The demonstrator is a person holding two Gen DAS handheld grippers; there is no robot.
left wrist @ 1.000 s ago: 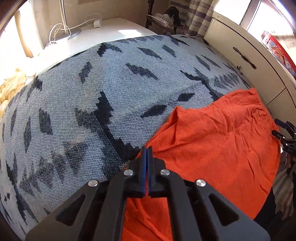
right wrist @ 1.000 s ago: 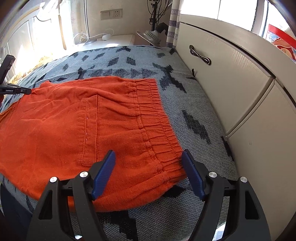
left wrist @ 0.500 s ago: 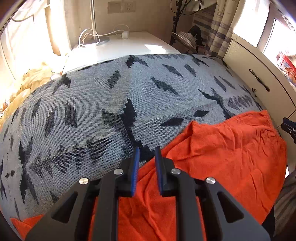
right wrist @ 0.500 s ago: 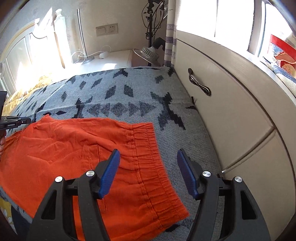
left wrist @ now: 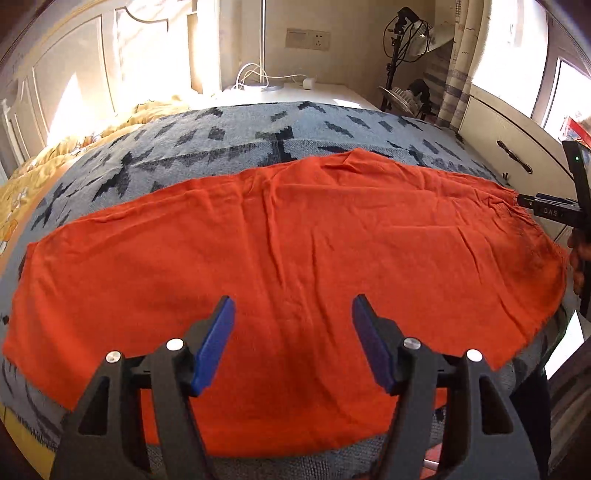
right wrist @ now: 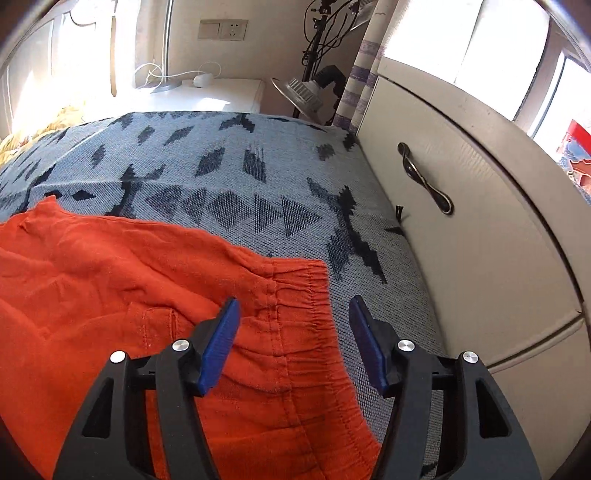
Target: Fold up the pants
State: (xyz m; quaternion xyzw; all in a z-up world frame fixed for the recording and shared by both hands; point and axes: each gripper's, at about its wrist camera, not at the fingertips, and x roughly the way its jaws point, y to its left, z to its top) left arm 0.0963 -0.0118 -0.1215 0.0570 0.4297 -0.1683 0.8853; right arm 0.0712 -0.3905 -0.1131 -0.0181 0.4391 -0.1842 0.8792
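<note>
Surroundings: We saw a grey blanket (left wrist: 229,147) with dark geometric marks covering the bed, and yellow bedding (left wrist: 22,184) beyond its far left edge.
Right side: A cream cabinet (right wrist: 480,229) with a dark metal handle (right wrist: 424,177) stood just beside the bed, touching the blanket's edge.
Far end: We noted a white bedside table (right wrist: 221,92) carrying white cables and a charger (right wrist: 201,78), a wall socket (right wrist: 223,30) above it, and a lamp on a stand (right wrist: 306,92) by the striped curtain (right wrist: 354,88).
In the way: Nothing lay on top of the pants; the cabinet face crowded the right gripper's side.
Orange pants: The orange pants (left wrist: 295,258) lay spread lengthwise across the near part of the blanket, wrinkled, with the near edge hanging towards the bed's front.
Waistband: The gathered elastic waistband (right wrist: 306,332) sat at the right end, with a patch pocket (right wrist: 162,332) just left of it.
Left gripper: Our left gripper (left wrist: 293,343) hovered over the middle of the pants, its blue-padded jaws spread wide and holding nothing.
Right gripper: Our right gripper (right wrist: 293,343) hung above the waistband, jaws wide apart and empty; in the left view it showed at the pants' right end.
Hand: Part of a hand (left wrist: 578,258) showed at the far right edge on the right gripper's handle.
</note>
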